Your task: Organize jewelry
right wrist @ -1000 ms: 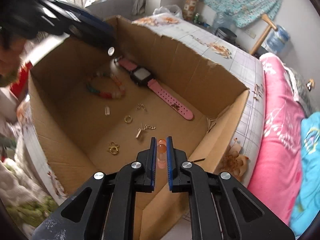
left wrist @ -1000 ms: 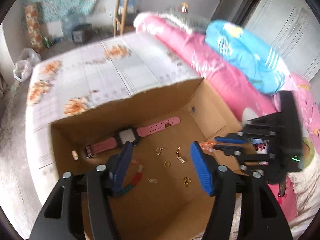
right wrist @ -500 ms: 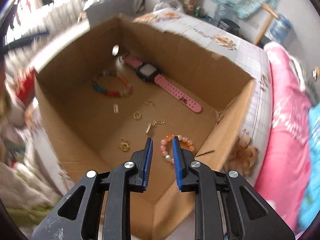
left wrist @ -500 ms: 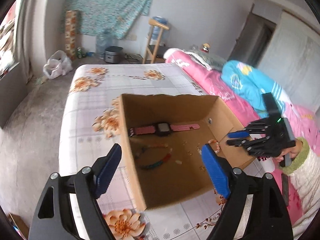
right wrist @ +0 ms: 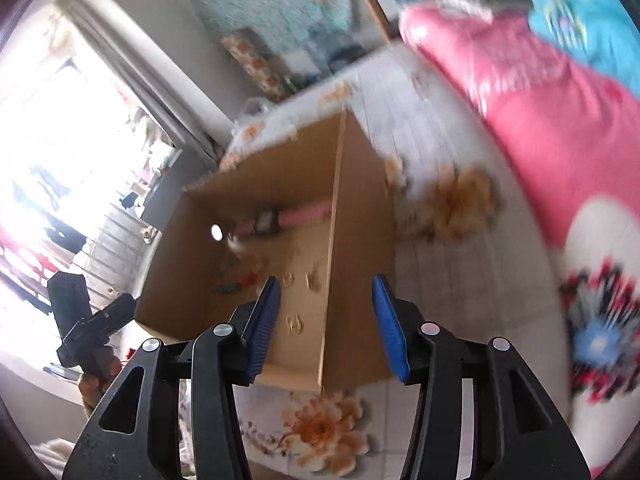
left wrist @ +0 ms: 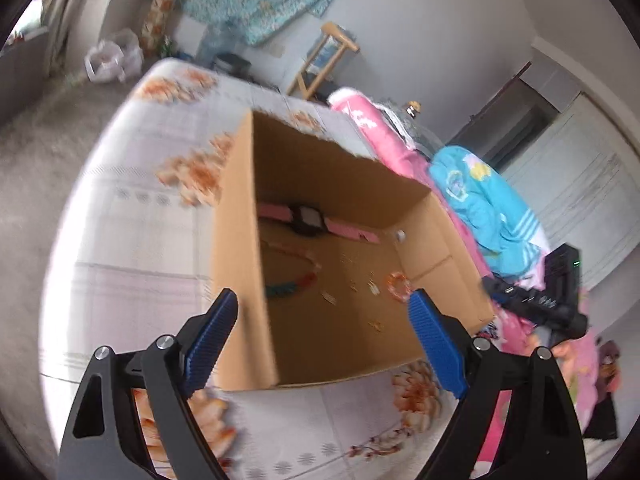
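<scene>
Left gripper [left wrist: 323,331] fingers opening wide and empty, right gripper [right wrist: 326,324] fingers opening, empty, cardboard box [left wrist: 240,264] mid-frame, pink watch [left wrist: 308,222] inside

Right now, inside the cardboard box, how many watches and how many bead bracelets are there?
Watches: 1, the pink watch
Bead bracelets: 2, the multicolour bracelet and the orange bracelet
Total: 3
The small gold pieces are too blurred to count.
</scene>
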A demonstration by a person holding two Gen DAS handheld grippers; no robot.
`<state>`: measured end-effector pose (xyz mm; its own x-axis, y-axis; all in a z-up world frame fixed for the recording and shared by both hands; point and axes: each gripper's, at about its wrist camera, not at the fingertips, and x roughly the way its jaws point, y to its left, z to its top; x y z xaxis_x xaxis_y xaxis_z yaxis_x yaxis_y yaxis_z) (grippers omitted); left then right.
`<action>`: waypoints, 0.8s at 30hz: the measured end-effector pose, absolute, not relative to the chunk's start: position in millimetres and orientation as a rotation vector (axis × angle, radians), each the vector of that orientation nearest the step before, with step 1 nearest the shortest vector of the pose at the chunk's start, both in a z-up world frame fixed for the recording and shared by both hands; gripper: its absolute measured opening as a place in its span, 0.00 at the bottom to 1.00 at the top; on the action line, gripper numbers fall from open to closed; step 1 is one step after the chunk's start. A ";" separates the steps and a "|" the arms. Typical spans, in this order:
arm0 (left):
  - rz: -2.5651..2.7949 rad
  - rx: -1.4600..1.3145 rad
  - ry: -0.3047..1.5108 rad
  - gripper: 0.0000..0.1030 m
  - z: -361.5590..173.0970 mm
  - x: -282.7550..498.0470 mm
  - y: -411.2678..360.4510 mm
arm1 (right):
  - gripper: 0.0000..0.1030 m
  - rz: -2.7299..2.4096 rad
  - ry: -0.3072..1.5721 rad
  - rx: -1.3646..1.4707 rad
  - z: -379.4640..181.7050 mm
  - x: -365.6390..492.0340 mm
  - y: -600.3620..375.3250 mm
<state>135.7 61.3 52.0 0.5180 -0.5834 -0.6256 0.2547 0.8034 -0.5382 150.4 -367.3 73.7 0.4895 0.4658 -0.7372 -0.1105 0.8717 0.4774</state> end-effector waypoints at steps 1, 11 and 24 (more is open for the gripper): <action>-0.506 -0.398 0.889 0.84 52.0 135.0 58.1 | 0.45 0.371 1.027 0.403 68.8 149.6 -363.3; -0.514 -0.418 0.920 0.84 53.7 117.1 57.5 | 0.48 0.340 1.035 0.378 66.9 133.1 -356.5; -0.527 -0.385 0.917 0.84 58.8 67.0 55.8 | 0.49 0.303 1.000 0.395 62.5 79.1 -361.3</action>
<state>67.0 55.8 58.8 0.4967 -0.5814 -0.6444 0.2643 0.8085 -0.5257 79.1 -361.3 62.5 0.5085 0.4217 -0.7508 -0.0659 0.8884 0.4544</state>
